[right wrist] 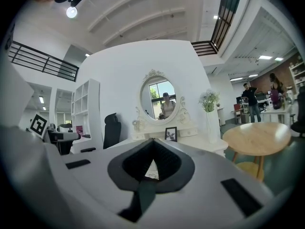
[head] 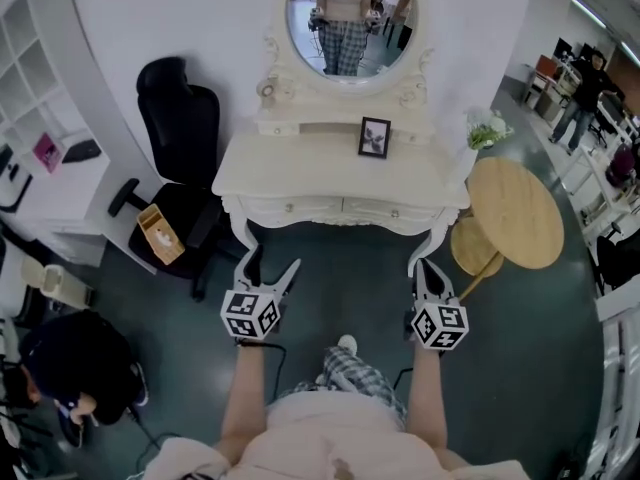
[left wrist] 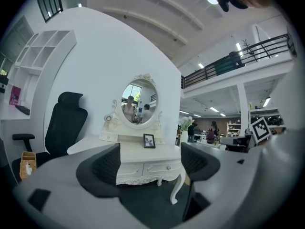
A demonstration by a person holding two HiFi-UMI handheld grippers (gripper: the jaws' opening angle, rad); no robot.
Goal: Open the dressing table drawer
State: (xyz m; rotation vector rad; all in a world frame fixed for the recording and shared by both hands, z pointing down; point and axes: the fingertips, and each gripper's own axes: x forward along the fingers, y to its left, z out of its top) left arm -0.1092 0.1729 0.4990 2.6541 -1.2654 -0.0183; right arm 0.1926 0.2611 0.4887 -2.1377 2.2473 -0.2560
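The white dressing table [head: 300, 173] stands ahead of me, with two shut drawers side by side under its top: the left drawer [head: 293, 207] and the right drawer [head: 392, 211]. My left gripper [head: 273, 261] hangs a short way in front of the left drawer, open and empty. In the left gripper view both drawer fronts [left wrist: 150, 169] show between the wide-apart pads [left wrist: 107, 166], well beyond them. My right gripper [head: 425, 266] is level with the table's right front leg, shut on nothing. In the right gripper view its jaws [right wrist: 152, 146] meet and hide most of the table.
An oval mirror [head: 350, 18] and a picture frame [head: 374, 137] stand on the table. A black office chair [head: 180, 128] with a wooden box [head: 160, 234] is at the left. A round wooden table [head: 515, 211], a stool [head: 475, 246] and flowers [head: 485, 128] stand at the right.
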